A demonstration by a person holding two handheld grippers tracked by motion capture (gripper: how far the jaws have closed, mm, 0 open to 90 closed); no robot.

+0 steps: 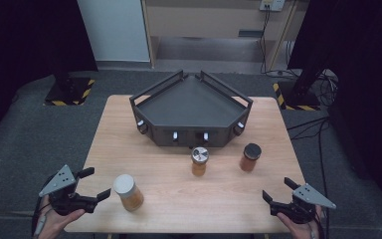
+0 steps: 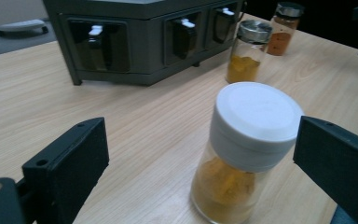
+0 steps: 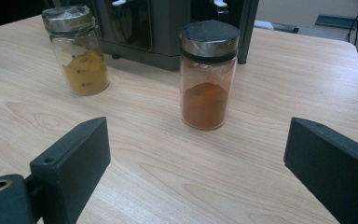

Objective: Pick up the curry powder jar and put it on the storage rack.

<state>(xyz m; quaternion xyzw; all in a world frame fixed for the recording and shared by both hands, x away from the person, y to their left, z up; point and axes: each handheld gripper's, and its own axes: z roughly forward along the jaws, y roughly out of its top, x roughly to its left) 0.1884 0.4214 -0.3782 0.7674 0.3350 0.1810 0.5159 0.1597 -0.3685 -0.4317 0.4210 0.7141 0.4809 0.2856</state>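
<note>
Three jars stand on the table; the one nearest your left gripper is the white-lidded jar. Its long axis runs up and down, lid on top, though in the high view it looks slightly tilted, leaning toward the near edge. Clear glass, a wide white cap, yellow-orange powder filling the lower part. It sits near the front left of the wooden table.

In the left gripper view the jar stands between your two black jaws, closer to the one on the right of that view; a gap shows on both sides, so the jaws are spread wide and press on nothing.

Your right gripper hangs off the front right corner, jaws likewise wide apart with nothing between them. Ahead of it, well apart, stands the black-lidded jar with rust-red powder. Toward the middle stands the silver-lidded jar with yellow powder.

Behind both sits the dark angular tray, raised rails along its back edges, small white-tipped knobs along its front faces.
</note>
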